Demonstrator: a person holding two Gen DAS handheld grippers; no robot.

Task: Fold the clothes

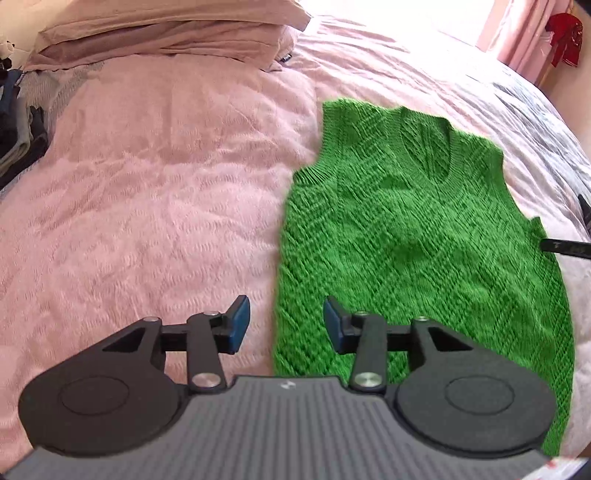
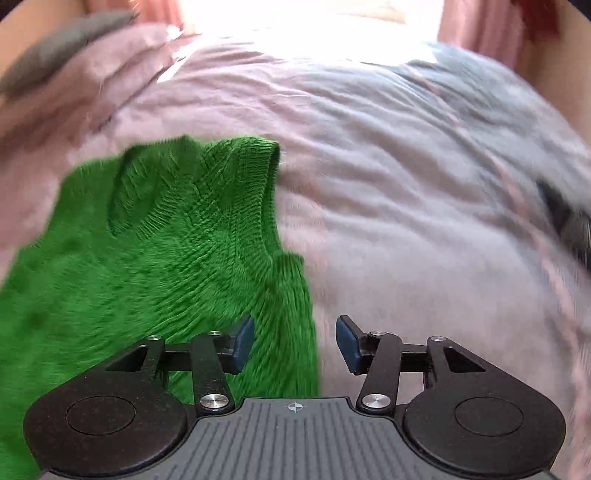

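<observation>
Bed: pink quilt (image 1: 147, 184) carrying green knit vest (image 1: 406, 240).
Vest: soft, floppy; I'm judging side edges best.
Left tool (image 1: 286, 325), right tool (image 2: 295, 345): I'm holding both released, empty.

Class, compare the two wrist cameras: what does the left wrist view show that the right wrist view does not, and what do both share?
Only the left wrist view shows the stacked pink bedding, the dark clothes pile, and the open left gripper.

Only the right wrist view shows the open right gripper straddling the vest's side edge.

Both show the green knitted vest lying flat on the pink bedspread.
</observation>
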